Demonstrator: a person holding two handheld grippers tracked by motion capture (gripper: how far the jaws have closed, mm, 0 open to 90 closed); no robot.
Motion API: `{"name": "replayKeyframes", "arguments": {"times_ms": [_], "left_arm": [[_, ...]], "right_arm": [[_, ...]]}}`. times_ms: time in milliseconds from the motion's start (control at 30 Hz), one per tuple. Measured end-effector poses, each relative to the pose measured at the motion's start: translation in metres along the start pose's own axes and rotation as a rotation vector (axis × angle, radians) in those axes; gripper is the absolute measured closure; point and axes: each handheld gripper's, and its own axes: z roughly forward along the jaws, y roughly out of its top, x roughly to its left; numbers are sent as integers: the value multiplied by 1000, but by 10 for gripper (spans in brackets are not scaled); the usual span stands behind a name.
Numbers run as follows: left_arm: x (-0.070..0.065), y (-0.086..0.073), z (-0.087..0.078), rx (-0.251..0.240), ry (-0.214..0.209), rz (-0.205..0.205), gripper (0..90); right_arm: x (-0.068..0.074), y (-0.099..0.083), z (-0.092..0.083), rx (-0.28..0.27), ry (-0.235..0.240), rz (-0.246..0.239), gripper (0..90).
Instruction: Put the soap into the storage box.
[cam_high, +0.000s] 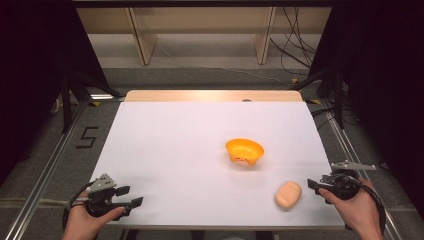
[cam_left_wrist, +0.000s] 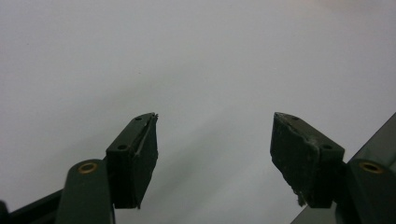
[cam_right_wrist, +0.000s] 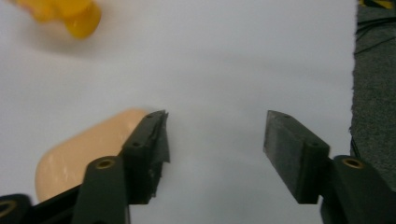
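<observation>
An orange bowl (cam_high: 244, 150) stands upright on the white table (cam_high: 200, 135), right of centre. A pale peach, rounded block (cam_high: 288, 195) lies near the table's front right. My right gripper (cam_high: 316, 185) hovers just right of that block, open, with nothing between its jaws; in the right gripper view the block (cam_right_wrist: 86, 151) lies beside and behind the left jaw, and the bowl's (cam_right_wrist: 65, 14) base shows at the top left. At the front left corner my left gripper (cam_high: 131, 196) is open over bare table, and my left gripper (cam_left_wrist: 215, 149) holds nothing.
The white sheet ends at the table's right edge (cam_right_wrist: 353, 70), with grey carpet beyond. A wooden strip (cam_high: 212, 95) runs along the table's far edge. Metal rails (cam_high: 45, 170) flank the table, and wooden shelving and cables stand behind it.
</observation>
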Motion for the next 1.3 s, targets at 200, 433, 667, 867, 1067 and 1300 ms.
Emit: {"name": "replayKeyframes", "arguments": {"times_ms": [200,433,667,867,1067,1300], "left_arm": [[-1,0,0,4,-9,-6,318],[-1,0,0,-13,-1,-5,319],[0,0,0,2,-11,-6,318],[-1,-1,1,2,-11,-16,318],[0,-1,0,-1,-2,-5,318],[0,-1,0,-2,-3,-3,318]], "right_arm": [[6,5,-2,65,50,-164,285],[12,17,-4,234,149,-431,318],[19,25,4,337,163,-716,298],[30,27,18,382,211,-845,239],[36,30,28,410,228,-876,215],[43,34,35,414,245,-941,204]]}}
